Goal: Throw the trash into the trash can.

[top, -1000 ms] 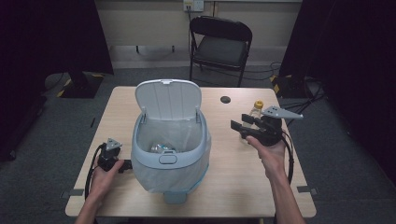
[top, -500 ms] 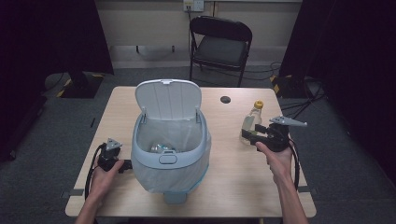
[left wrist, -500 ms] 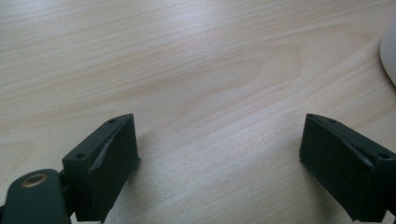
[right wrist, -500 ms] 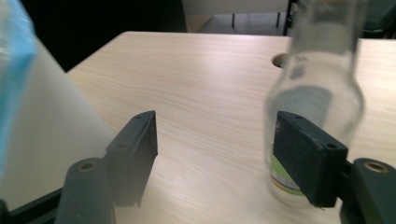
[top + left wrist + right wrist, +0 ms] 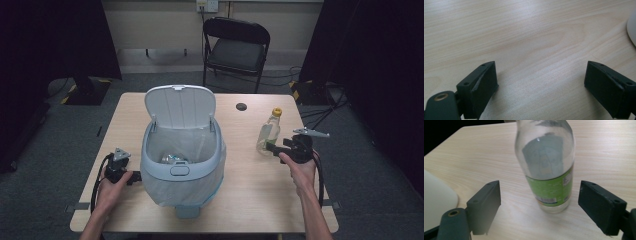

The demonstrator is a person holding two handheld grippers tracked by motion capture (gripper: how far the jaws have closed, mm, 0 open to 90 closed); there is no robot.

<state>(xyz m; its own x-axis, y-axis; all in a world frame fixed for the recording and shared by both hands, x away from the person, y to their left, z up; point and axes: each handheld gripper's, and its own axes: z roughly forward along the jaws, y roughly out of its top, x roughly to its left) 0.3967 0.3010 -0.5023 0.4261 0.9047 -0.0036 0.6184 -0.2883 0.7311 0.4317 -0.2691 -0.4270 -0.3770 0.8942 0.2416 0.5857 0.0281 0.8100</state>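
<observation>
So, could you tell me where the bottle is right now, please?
In the high view the bottle stands upright on the table's right side, right of the bin, just ahead of the right gripper.

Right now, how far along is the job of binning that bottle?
Done: the bin stands lid up with some clear rubbish inside. In hand: the right gripper, its jaws just opened wide, flanks the upright bottle without touching it. The left gripper rests open on the table. Left: grip, lift, drop in.
</observation>
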